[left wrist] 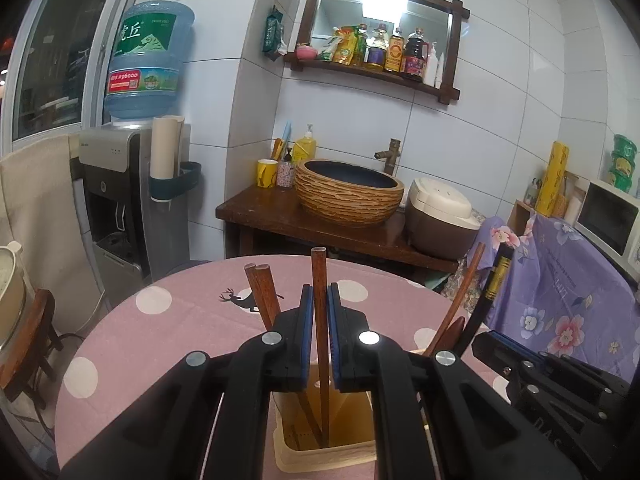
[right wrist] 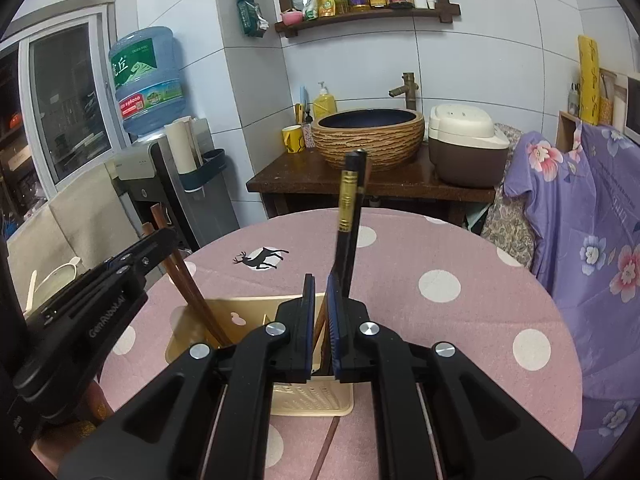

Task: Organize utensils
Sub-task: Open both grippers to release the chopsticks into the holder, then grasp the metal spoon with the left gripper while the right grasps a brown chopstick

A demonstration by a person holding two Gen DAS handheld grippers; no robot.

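Note:
A beige utensil holder [left wrist: 320, 456] stands on the pink dotted round table [left wrist: 160, 340]. My left gripper [left wrist: 320, 300] is shut on a brown wooden chopstick [left wrist: 319, 276] that stands upright with its tip inside the holder. Two more brown chopsticks [left wrist: 262, 292] lean in the holder to the left. My right gripper [right wrist: 320, 292] is above the same holder [right wrist: 200, 320], shut on black chopsticks with gold bands [right wrist: 349, 208]. They also show in the left wrist view [left wrist: 496, 276], next to a wooden spoon handle [left wrist: 460, 296].
A brown chopstick [right wrist: 326, 446] lies on the table in front of the holder. Behind the table stand a wooden counter with a woven-look basin [left wrist: 348, 190], a rice cooker [left wrist: 440, 216] and a water dispenser [left wrist: 120, 184]. A purple floral cloth [right wrist: 592, 240] hangs at the right.

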